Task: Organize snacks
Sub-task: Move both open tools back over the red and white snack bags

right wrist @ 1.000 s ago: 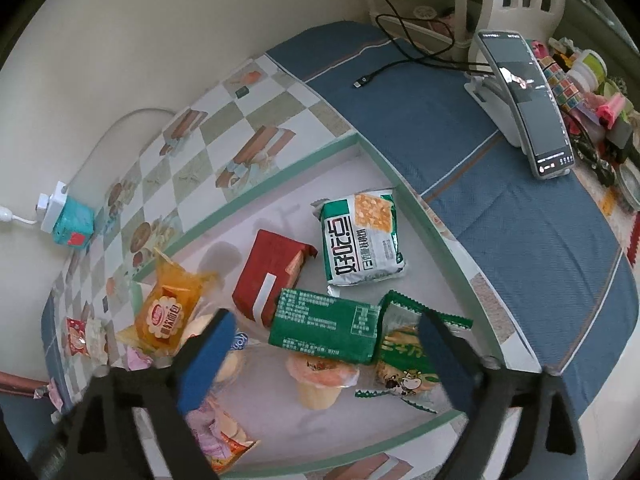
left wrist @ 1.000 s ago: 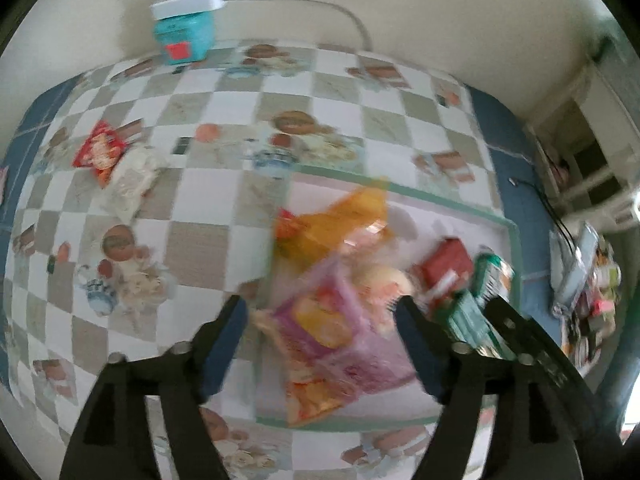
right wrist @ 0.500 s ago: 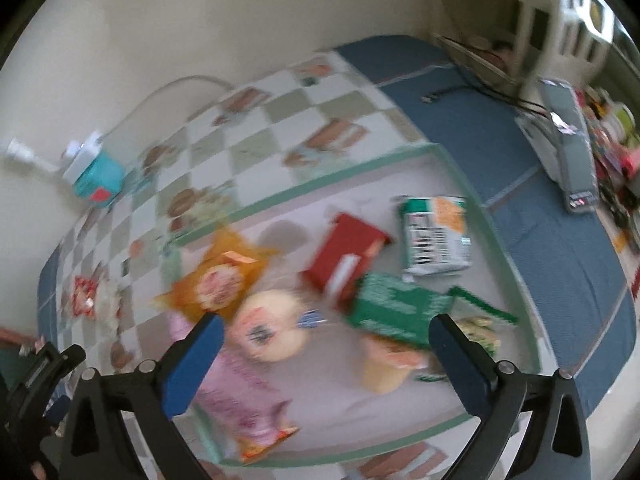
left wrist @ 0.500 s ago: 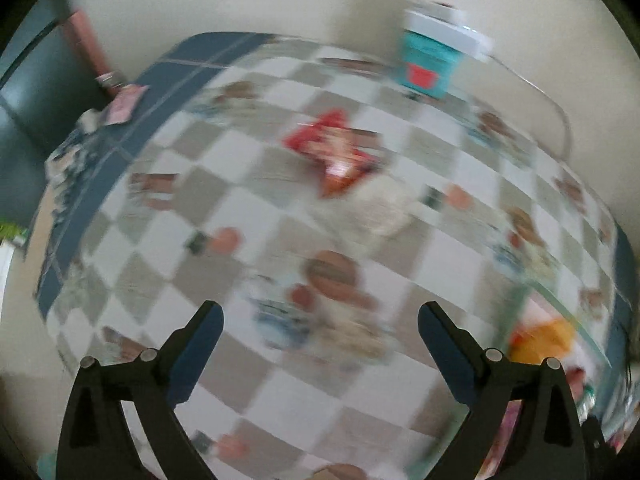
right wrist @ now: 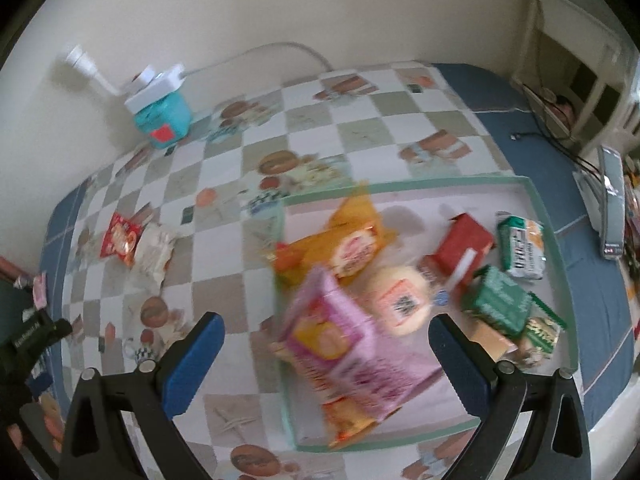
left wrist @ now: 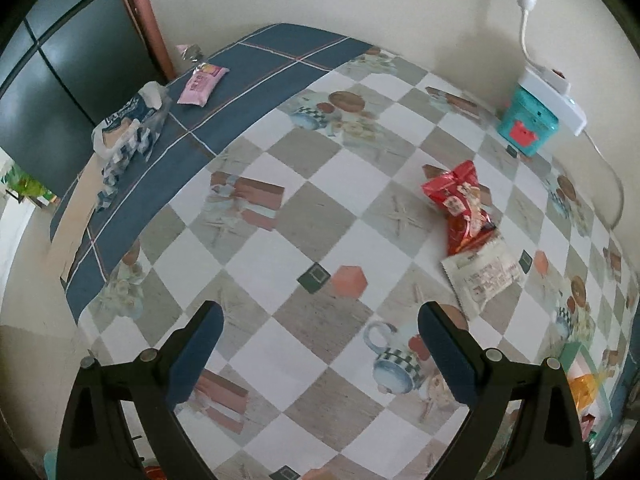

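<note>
A red snack packet (left wrist: 460, 204) and a white packet (left wrist: 484, 276) lie side by side on the checked tablecloth, ahead and right of my open, empty left gripper (left wrist: 320, 344). Both also show in the right wrist view, the red packet (right wrist: 120, 238) and the white packet (right wrist: 154, 252). A green-rimmed tray (right wrist: 420, 186) holds several snacks: a pink bag (right wrist: 348, 344), an orange bag (right wrist: 344, 244), a round bun (right wrist: 400, 304), a red box (right wrist: 460, 248) and green packets (right wrist: 498, 300). My right gripper (right wrist: 326, 352) is open and empty above the tray's left part.
A teal box (left wrist: 526, 120) with a white power strip stands at the wall. A pink packet (left wrist: 202, 82) and a crumpled bag (left wrist: 128, 124) lie on the blue cloth strip at the far left edge. A phone on a stand (right wrist: 610, 204) is right of the tray.
My left gripper has swung left, away from the tray, and now faces the red and white packets. My right gripper has turned left, bringing the tray's left part under it.
</note>
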### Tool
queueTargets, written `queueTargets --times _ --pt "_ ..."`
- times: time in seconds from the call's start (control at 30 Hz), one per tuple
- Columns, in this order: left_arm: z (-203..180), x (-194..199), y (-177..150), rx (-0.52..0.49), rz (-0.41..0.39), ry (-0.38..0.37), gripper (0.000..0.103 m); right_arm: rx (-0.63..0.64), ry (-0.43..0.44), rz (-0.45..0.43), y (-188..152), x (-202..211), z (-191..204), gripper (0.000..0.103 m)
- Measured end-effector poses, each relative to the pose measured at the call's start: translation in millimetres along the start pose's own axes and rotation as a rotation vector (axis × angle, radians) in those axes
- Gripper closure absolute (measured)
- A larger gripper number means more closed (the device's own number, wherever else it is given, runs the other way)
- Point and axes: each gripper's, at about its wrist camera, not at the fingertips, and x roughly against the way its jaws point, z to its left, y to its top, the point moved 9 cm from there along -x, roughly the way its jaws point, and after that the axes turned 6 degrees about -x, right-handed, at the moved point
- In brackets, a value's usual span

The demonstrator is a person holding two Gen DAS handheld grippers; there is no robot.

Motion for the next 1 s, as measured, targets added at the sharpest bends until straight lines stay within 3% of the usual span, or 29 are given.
queueTargets --times 0.4,0.67,1.0 --pt "40.6 -14.7 12.8 0.048 0.029 -0.043 0.005 0.121 0.013 0.01 -24.0 -10.4 81.8 0.0" --pt "75.1 -30.5 21.1 0.108 0.057 -0.068 0.005 0.163 -0.009 0.013 -33.8 -19.1 113.2 0.0" --pt "77.8 -45.4 33.2 0.102 0.077 -0.099 0.005 0.223 -0.035 0.027 -39.6 -35.1 134.1 0.0"
